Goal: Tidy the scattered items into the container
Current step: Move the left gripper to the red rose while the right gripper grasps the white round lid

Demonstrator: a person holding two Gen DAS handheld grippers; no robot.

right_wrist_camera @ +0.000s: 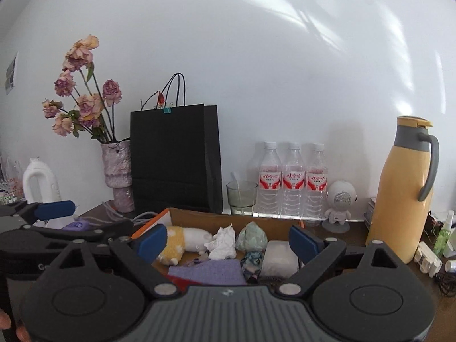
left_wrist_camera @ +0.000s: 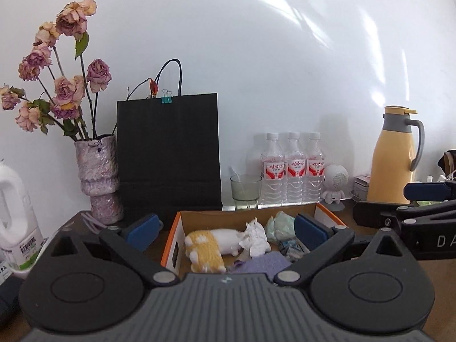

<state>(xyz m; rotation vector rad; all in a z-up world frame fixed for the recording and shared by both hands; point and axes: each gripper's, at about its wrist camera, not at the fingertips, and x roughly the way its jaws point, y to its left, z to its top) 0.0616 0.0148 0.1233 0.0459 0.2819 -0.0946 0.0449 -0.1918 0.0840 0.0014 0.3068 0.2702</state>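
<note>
Both my left tongs [left_wrist_camera: 225, 229] and right tongs [right_wrist_camera: 228, 240] stand open, empty. The box [left_wrist_camera: 182, 222] sits mid-table, holding a soft, light plush [left_wrist_camera: 211, 242] and crumpled tissue [left_wrist_camera: 256, 236]. Pinch each mid-body; they compress easily.

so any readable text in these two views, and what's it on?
"DA": white letters on the right gripper body, cut off at the frame edge.
"G": on the left gripper body, partly hidden.
Water bottles: red labels, script too blurred to read.
White jug: label print too small.
</note>
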